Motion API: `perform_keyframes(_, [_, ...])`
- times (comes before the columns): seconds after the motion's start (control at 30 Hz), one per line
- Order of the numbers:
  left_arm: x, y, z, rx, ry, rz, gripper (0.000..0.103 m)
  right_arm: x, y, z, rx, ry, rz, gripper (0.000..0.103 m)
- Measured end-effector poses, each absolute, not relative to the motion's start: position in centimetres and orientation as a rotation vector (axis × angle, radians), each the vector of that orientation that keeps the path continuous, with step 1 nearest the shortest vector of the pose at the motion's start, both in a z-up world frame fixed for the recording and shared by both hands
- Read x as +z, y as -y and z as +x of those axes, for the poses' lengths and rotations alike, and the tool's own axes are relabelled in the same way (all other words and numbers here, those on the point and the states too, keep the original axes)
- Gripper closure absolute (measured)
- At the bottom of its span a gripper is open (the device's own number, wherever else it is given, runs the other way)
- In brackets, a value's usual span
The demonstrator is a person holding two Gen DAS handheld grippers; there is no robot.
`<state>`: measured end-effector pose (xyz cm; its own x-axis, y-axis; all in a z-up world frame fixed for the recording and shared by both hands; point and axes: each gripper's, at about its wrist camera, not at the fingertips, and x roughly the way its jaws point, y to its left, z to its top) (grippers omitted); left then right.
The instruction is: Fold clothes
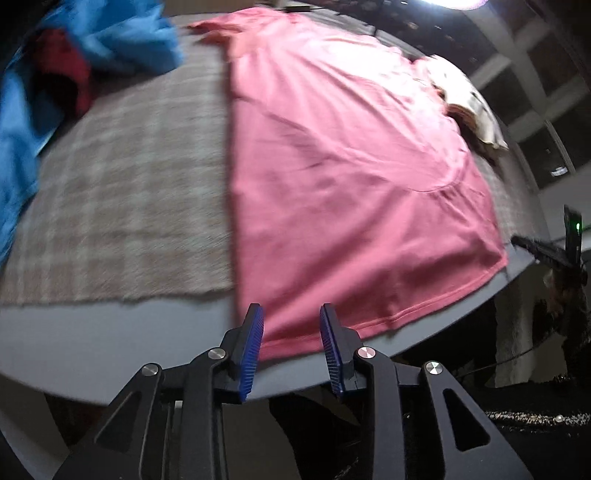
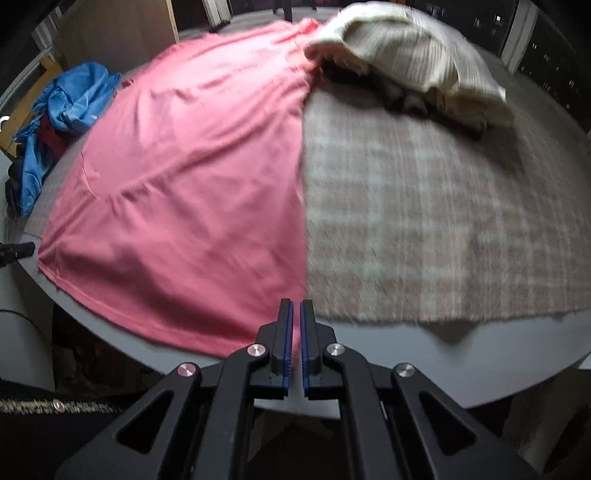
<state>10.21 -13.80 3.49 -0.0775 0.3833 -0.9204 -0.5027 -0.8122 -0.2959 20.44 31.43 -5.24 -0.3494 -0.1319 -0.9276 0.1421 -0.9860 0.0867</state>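
A pink T-shirt lies spread flat on a plaid cloth, its hem reaching the near rim of the grey table. My left gripper hovers over the shirt's near left corner with its blue pads apart; pink cloth shows in the gap, but the pads do not press it. In the right wrist view the same shirt fills the left half. My right gripper is shut with nothing in it, just above the shirt's near right edge where it meets the plaid cloth.
A crumpled blue garment and a dark red one lie at the table's far left. A folded cream knit sits at the far right. The bare grey table rim curves along the front, with dark floor below.
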Motion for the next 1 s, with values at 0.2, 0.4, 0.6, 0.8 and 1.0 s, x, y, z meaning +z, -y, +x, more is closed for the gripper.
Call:
perform_keyframes(0.2, [4.9, 10.4, 10.9, 1.853, -0.160, -1.515, 0.073, -5.0, -29.4, 18.6, -2.406, 0.046, 1.596, 0.098])
perform_keyframes(0.4, [3.1, 4.5, 12.1, 1.730, -0.334, -1.460, 0.073, -7.0, -27.2, 18.0, -2.373, 0.046, 1.587, 0.098])
perform_keyframes(0.6, [3.8, 6.8, 12.8, 1.756, -0.390, -1.495, 0.072, -7.1, -27.2, 20.9, -2.347, -0.042, 1.646, 0.098])
perform_keyframes(0.8, [7.1, 10.2, 11.1, 1.819, -0.284, -1.492, 0.072, -3.6, -31.1, 22.3, -2.449, 0.211, 1.603, 0.098])
perform_keyframes(1.0, [9.7, 9.7, 8.0, 1.897, -0.217, -1.394, 0.068, 2.1, -32.0, 19.7, -2.522, 0.350, 1.369, 0.076])
